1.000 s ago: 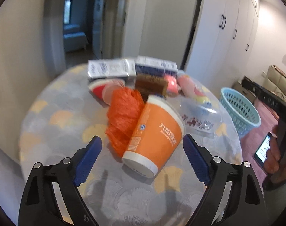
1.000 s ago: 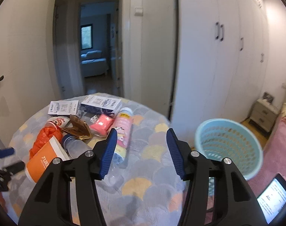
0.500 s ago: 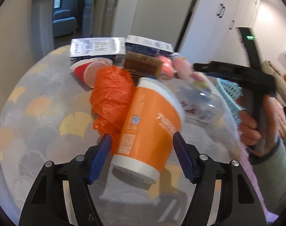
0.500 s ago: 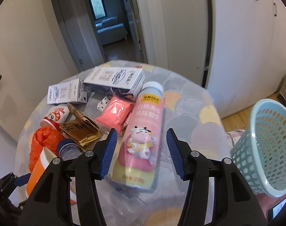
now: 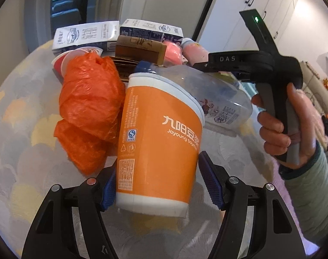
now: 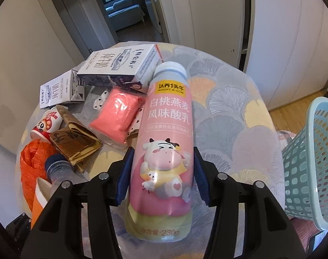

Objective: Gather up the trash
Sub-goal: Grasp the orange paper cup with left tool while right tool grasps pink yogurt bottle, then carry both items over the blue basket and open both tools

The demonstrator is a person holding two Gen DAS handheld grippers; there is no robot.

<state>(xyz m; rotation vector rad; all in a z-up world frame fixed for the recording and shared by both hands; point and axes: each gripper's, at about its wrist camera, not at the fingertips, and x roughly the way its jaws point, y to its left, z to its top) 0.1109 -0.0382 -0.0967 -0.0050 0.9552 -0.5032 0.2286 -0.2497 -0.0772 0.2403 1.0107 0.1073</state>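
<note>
- The left tool (image 5: 156,183) is set around the lower part of the orange cup (image 5: 158,142), which lies on its side on the desk (image 5: 19,146). The blue pads sit at or very near the cup's walls; whether they already press it cannot be told, and the cup appears not yet lifted.
- The right tool (image 6: 161,177) straddles the pink yogurt bottle (image 6: 166,138), which lies with its cap toward 12 o'clock. The pads stand close on both sides of the body at about its middle, probably so the bottle balances when raised; firm contact cannot be confirmed.
- Both tools are likely lined up along the long axes of the items so that the round bodies are caught across their width and do not roll away.
- The blue basket (image 6: 308,168) stands off the desk edge at 3 o'clock of the yogurt bottle, and is judged to be the place for the trash.
- Counted on the desk: two white cartons (image 6: 120,67), one orange cup, one pink yogurt bottle, one clear bottle (image 5: 209,99) with a blue cap, one orange plastic bag (image 5: 88,110), one small red cup (image 6: 47,125), one pink packet (image 6: 118,116) and one folded brown paper piece (image 6: 75,142).
- The heap is crowded at 10 o'clock of the yogurt bottle, so neighbours may be dragged.
</note>
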